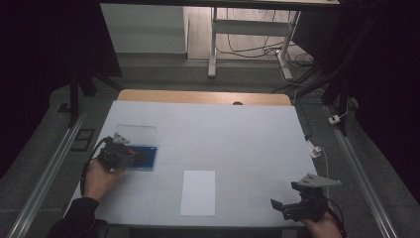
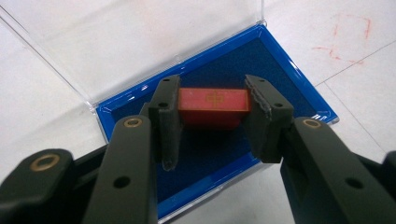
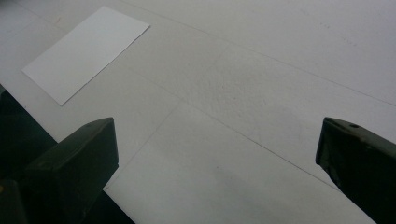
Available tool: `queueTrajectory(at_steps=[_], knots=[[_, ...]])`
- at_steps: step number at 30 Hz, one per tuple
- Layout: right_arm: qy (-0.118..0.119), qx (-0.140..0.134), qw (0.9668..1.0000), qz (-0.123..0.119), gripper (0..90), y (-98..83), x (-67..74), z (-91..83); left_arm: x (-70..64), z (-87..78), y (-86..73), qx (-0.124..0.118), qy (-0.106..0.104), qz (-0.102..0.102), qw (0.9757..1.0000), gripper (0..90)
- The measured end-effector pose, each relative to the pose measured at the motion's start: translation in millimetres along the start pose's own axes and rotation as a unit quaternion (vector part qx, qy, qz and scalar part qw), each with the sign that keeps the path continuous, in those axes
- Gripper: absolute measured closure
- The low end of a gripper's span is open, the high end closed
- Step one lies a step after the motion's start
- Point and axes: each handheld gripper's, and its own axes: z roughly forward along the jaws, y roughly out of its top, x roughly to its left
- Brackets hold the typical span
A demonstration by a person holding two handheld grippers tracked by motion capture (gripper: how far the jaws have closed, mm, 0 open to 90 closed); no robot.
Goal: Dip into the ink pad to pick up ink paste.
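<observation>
A red block [image 2: 214, 106] with a small gold mark on its top sits between the two pads of my left gripper [image 2: 212, 121], which is shut on it. The block is held just over the blue-lined base of an open case [image 2: 280, 70], whose clear lid [image 2: 130, 42] lies flat behind it. In the high view the left gripper [image 1: 133, 154] is at the table's left, over the blue case [image 1: 147, 159]. My right gripper [image 1: 275, 204] rests near the front right corner, open, with bare table between its jaws [image 3: 217, 154].
A white sheet of paper [image 1: 198, 192] lies near the front middle of the white-covered table [image 1: 237, 134], and it shows in the right gripper view [image 3: 86, 51]. Red scribbles [image 2: 343, 37] mark the table beyond the case. Desk legs and cables stand on the floor behind.
</observation>
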Motion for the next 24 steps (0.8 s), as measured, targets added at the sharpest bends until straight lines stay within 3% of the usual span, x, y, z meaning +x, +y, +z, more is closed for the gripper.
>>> queueTrajectory(at_steps=[4, 6, 7, 10, 14, 22, 24], knots=[[0.001, 0.002, 1.0, 0.0, 0.0, 0.1, 0.3, 0.2, -1.2, 0.1, 0.1, 0.0, 0.004, 0.003, 1.0, 59.1], [0.001, 0.002, 1.0, 0.0, 0.0, 0.2, 0.5, 0.4, 2.1, 0.5, -0.5, -0.002, -0.006, -0.009, 0.9999, 59.1], [0.001, 0.003, 1.0, -0.001, 0.0, 0.1, 0.2, 0.4, 6.9, 1.0, -2.0, -0.008, -0.021, -0.027, 0.9994, 59.1], [0.001, 0.003, 1.0, -0.001, 0.0, 0.1, 0.1, 0.4, 12.8, 1.5, -3.3, -0.011, -0.039, -0.045, 0.9982, 59.2], [0.002, 0.003, 1.0, 0.0, 0.0, 0.1, 0.1, 0.7, 13.8, 1.6, -3.3, -0.011, -0.042, -0.048, 0.9979, 59.2], [0.002, 0.004, 1.0, 0.001, 0.0, 0.3, 0.5, 0.8, -2.6, 0.4, -0.9, -0.003, 0.008, -0.007, 0.9999, 59.1], [0.002, 0.003, 1.0, 0.001, 0.0, 0.2, 0.5, 0.8, -5.0, 0.6, 0.3, -0.001, 0.016, -0.004, 0.9999, 59.1]])
